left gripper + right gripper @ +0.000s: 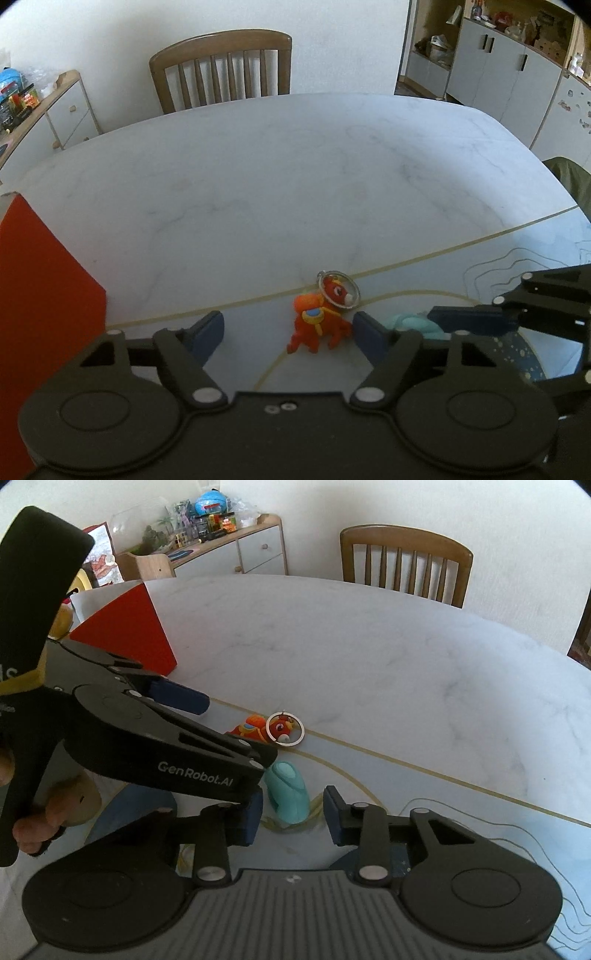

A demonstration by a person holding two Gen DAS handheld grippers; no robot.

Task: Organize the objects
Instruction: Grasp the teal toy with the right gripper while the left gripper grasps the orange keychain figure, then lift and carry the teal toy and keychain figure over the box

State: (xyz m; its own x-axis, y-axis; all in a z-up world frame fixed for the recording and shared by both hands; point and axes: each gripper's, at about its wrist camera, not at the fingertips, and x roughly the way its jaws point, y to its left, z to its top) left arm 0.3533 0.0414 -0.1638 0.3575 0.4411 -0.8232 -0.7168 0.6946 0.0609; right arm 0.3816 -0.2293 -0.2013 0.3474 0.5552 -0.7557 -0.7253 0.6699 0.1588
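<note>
Orange-red rubber figure (pixel 317 325) with a metal key ring (pixel 338 289) lies on the white marble table (pixel 295 177), at 6 o'clock in your left wrist view. Your left gripper (pixel 288 334) has its jaws spread wide, the figure between the blue pads (pixel 208 328) and close to the right one; contact with it can't be made out. Red box (pixel 44 295) stands at 9 o'clock. In your right wrist view, your right gripper (pixel 291 818) is also spread, jaws either side of a teal toy (pixel 288 792), gaps visible on both sides. The orange figure sits at 12 o'clock from the teal toy, near it. Wooden chair (pixel 406 565) at the table's far edge.
</note>
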